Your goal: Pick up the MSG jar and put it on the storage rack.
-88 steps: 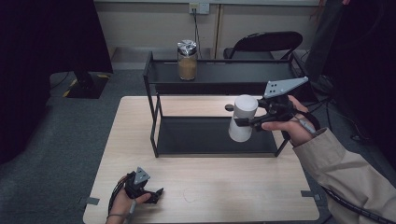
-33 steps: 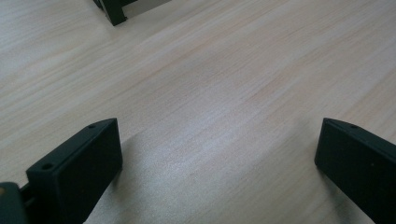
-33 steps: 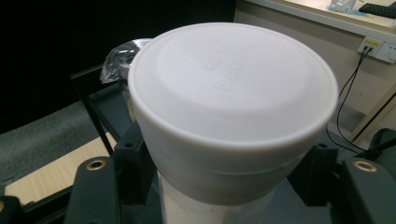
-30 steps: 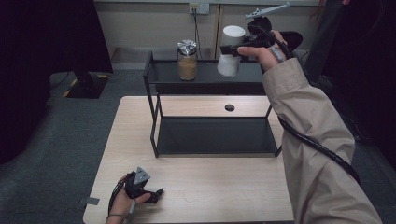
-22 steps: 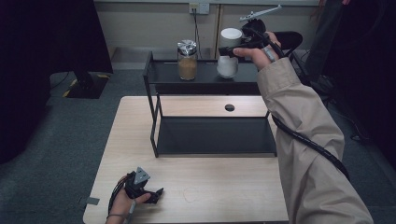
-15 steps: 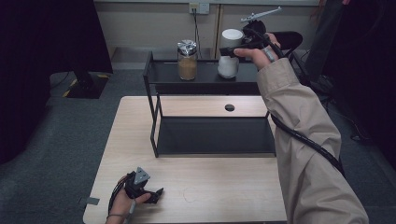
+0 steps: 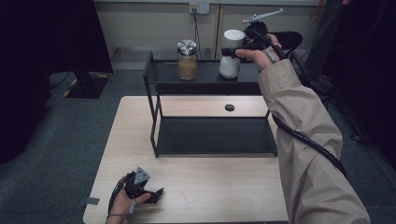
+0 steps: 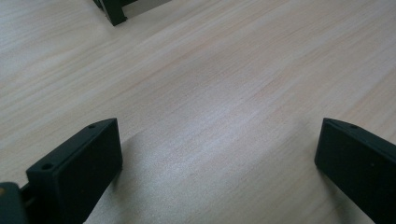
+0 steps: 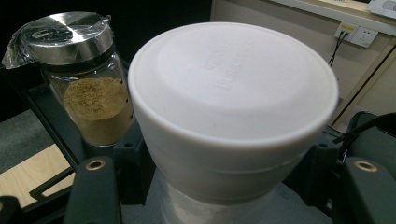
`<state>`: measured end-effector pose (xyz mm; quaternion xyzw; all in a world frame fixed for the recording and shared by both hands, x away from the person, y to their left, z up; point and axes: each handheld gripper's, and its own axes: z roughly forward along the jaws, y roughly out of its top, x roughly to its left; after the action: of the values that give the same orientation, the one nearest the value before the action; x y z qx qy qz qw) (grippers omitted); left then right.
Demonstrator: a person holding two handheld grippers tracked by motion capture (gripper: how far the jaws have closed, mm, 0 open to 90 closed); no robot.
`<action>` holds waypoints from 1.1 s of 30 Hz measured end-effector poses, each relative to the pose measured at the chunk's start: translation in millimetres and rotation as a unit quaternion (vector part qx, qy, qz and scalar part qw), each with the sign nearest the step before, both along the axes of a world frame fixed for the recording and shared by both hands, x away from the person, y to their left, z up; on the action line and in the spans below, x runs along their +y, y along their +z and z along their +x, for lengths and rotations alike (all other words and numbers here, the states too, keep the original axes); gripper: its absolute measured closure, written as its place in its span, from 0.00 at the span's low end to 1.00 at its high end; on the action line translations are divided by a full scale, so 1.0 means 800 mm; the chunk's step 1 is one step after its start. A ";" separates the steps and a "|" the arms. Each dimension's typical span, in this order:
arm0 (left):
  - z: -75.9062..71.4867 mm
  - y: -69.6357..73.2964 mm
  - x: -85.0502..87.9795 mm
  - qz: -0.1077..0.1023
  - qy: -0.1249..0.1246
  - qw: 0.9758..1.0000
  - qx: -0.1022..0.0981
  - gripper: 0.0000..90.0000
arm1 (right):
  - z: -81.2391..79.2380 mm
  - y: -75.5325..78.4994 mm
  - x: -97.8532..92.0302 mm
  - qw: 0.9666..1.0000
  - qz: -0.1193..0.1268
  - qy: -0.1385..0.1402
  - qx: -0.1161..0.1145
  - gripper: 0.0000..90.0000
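Note:
A white jar with a wide white lid point(image 7: 229, 68) point(image 9: 233, 107) is upright on the right part of the black rack's top shelf point(image 7: 163, 74). My right gripper point(image 7: 229, 51) point(image 9: 229, 186) is shut on it, one jaw on each side of its body below the lid. I cannot tell whether the base rests on the shelf. A glass jar of brown powder with a metal lid point(image 7: 187, 59) point(image 9: 88, 93) stands just left of it, apart. My left gripper point(image 7: 156, 192) point(image 8: 217, 154) lies open on the wooden table point(image 7: 224, 186) at the front left, nothing between its jaws.
The rack's lower shelf point(image 7: 215, 135) is bare. A small round hole point(image 7: 229, 107) is in the tabletop behind it. A dark chair point(image 7: 289, 37) stands behind the rack at the right. Grey carpet point(image 7: 70, 140) surrounds the table.
The right gripper carried the white jar from in front of the rack up to the top shelf beside the glass jar. Over the last second it barely moved. The left gripper stayed put.

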<state>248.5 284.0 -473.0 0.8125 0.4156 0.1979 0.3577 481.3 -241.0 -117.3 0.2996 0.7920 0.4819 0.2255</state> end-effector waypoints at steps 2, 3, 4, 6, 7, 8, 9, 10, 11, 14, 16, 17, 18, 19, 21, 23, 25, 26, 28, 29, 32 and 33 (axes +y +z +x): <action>0.000 0.000 0.000 0.000 0.000 1.000 0.000 0.00 | 0.000 -0.002 0.000 1.000 0.003 -0.002 -0.001 0.39; 0.000 0.000 0.000 0.000 0.000 1.000 0.000 0.00 | -0.001 -0.002 0.000 1.000 0.005 -0.004 -0.001 0.39; 0.000 0.000 0.000 0.000 0.000 1.000 0.000 0.00 | -0.001 -0.003 0.000 1.000 0.004 -0.004 -0.003 0.39; 0.000 0.000 0.000 0.000 0.000 1.000 0.000 0.00 | -0.002 -0.003 0.001 1.000 0.002 -0.004 -0.005 0.38; 0.000 -0.001 0.000 -0.002 0.001 1.000 0.000 0.00 | -0.003 -0.004 0.001 1.000 0.003 -0.005 -0.005 0.38; 0.000 0.000 0.000 0.000 0.000 1.000 0.000 0.00 | -0.003 -0.004 0.000 1.000 0.004 -0.004 -0.006 0.38; 0.000 0.000 0.000 0.000 0.000 1.000 0.000 0.00 | -0.003 -0.005 0.000 1.000 0.005 -0.005 -0.006 0.38; 0.000 0.000 0.000 0.000 0.000 1.000 0.000 0.00 | -0.004 -0.005 0.000 1.000 0.004 -0.005 -0.006 0.38; 0.000 0.000 0.000 0.000 0.000 1.000 0.000 0.00 | -0.005 -0.005 0.000 1.000 0.004 -0.005 -0.007 0.37; 0.000 0.000 0.000 -0.001 0.001 1.000 0.000 0.00 | -0.006 -0.006 0.000 1.000 0.004 -0.007 -0.007 0.34; 0.000 0.000 0.000 0.000 0.000 1.000 0.000 0.00 | -0.007 -0.007 0.000 1.000 0.006 -0.007 -0.008 0.29; 0.000 0.000 0.000 0.000 0.000 1.000 0.000 0.00 | -0.007 -0.008 -0.001 1.000 0.008 -0.006 -0.009 0.27; 0.000 0.000 0.000 0.000 0.000 1.000 0.000 0.00 | -0.008 -0.008 -0.001 1.000 0.007 -0.006 -0.008 0.24; 0.000 0.000 0.000 0.000 0.000 1.000 0.000 0.00 | -0.008 -0.007 -0.001 1.000 0.007 -0.008 -0.005 0.21; 0.000 0.000 0.000 0.000 0.000 1.000 0.000 0.00 | -0.012 -0.010 -0.002 1.000 0.008 -0.010 -0.012 0.18; 0.000 0.000 0.000 0.000 0.000 1.000 0.000 0.00 | -0.014 -0.011 -0.003 1.000 0.008 -0.012 -0.012 0.17; -0.001 0.000 0.000 -0.001 0.002 1.000 0.000 0.00 | -0.016 -0.014 -0.006 1.000 0.009 -0.011 -0.016 0.15; 0.000 0.000 0.000 0.001 0.001 1.000 0.000 0.00 | -0.017 -0.015 -0.007 1.000 0.008 -0.012 -0.015 0.13; -0.001 0.000 0.000 -0.001 0.002 1.000 0.000 0.00 | -0.019 -0.018 -0.009 1.000 0.011 -0.013 -0.014 0.10; 0.000 0.000 0.000 0.000 0.001 1.000 0.000 0.00 | -0.020 -0.020 -0.010 1.000 0.011 -0.015 -0.017 0.06; 0.000 0.000 0.000 0.000 0.001 1.000 0.000 0.00 | -0.027 -0.026 -0.013 0.999 0.008 -0.026 -0.028 0.00; -0.001 0.000 -0.001 -0.002 0.003 1.000 0.000 0.00 | -0.028 -0.028 -0.015 0.999 0.012 -0.028 -0.031 0.00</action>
<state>247.8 283.5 -473.4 0.8107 0.4181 0.1985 0.3585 458.8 -252.6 -140.0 0.3090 0.7699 0.4940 0.2601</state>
